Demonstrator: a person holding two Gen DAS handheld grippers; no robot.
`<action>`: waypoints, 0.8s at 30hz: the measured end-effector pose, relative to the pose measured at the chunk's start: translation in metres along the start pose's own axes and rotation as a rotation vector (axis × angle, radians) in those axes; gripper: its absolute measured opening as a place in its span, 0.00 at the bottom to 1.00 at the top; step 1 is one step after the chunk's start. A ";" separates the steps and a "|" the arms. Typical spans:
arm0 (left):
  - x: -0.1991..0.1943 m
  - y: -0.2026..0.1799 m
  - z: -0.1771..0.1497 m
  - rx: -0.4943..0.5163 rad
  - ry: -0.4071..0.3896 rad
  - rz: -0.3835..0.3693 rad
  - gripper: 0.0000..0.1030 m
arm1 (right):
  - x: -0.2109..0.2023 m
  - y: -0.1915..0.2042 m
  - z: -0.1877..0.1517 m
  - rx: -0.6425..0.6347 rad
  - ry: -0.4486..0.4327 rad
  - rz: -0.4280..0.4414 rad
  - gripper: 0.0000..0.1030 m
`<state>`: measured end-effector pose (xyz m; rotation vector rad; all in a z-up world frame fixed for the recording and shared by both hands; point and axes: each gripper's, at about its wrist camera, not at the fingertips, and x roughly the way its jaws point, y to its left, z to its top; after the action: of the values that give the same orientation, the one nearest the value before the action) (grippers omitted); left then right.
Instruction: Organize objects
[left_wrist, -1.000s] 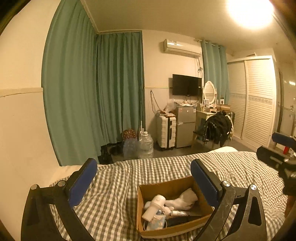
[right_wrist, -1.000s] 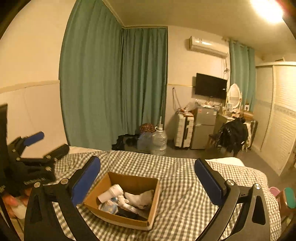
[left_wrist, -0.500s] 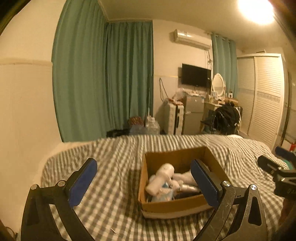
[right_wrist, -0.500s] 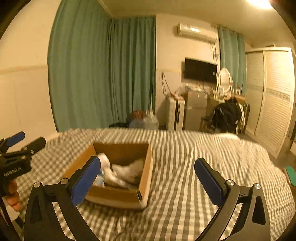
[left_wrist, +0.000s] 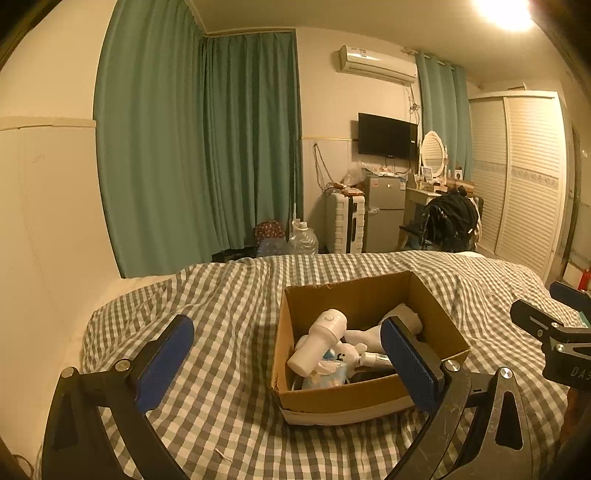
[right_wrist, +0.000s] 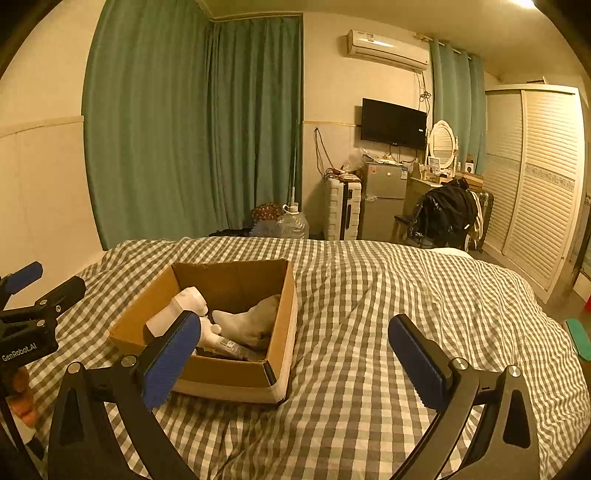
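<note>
An open cardboard box (left_wrist: 369, 400) (right_wrist: 221, 373) sits on a bed with a grey checked cover (left_wrist: 221, 369) (right_wrist: 369, 332). Inside lie a white hair dryer (left_wrist: 319, 341) (right_wrist: 177, 310), a white sock (right_wrist: 251, 321) (left_wrist: 402, 321), a small tube (right_wrist: 231, 347) and a blue and white packet (left_wrist: 327, 374). My left gripper (left_wrist: 286, 360) is open and empty, just in front of the box. My right gripper (right_wrist: 295, 360) is open and empty, in front of the box's right corner. Each gripper shows at the edge of the other's view (left_wrist: 546, 325) (right_wrist: 33, 314).
Beyond the bed stand green curtains (left_wrist: 221, 147), water jugs (left_wrist: 303, 240), a white suitcase (left_wrist: 345, 227), a small fridge (left_wrist: 384, 218), a chair draped with dark clothes (left_wrist: 448, 221) and a louvred wardrobe (left_wrist: 528, 184). A wall (left_wrist: 44, 240) borders the bed's left side.
Both views have tilted down and come nearer the bed. The box now looms larger and lies close to both grippers. Both grippers stay open.
</note>
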<state>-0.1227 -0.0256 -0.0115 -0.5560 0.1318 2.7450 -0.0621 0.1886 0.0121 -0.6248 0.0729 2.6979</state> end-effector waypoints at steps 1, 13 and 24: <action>0.000 -0.001 0.000 0.001 0.000 -0.002 1.00 | -0.001 0.000 0.000 -0.002 -0.001 -0.002 0.99; 0.004 -0.002 -0.001 0.010 0.015 -0.009 1.00 | 0.001 0.001 -0.001 -0.005 0.015 0.002 0.99; 0.002 -0.004 0.000 0.018 0.013 -0.016 1.00 | 0.002 0.005 -0.001 -0.016 0.020 0.003 0.99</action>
<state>-0.1229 -0.0215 -0.0125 -0.5673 0.1538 2.7227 -0.0653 0.1849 0.0102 -0.6568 0.0577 2.6981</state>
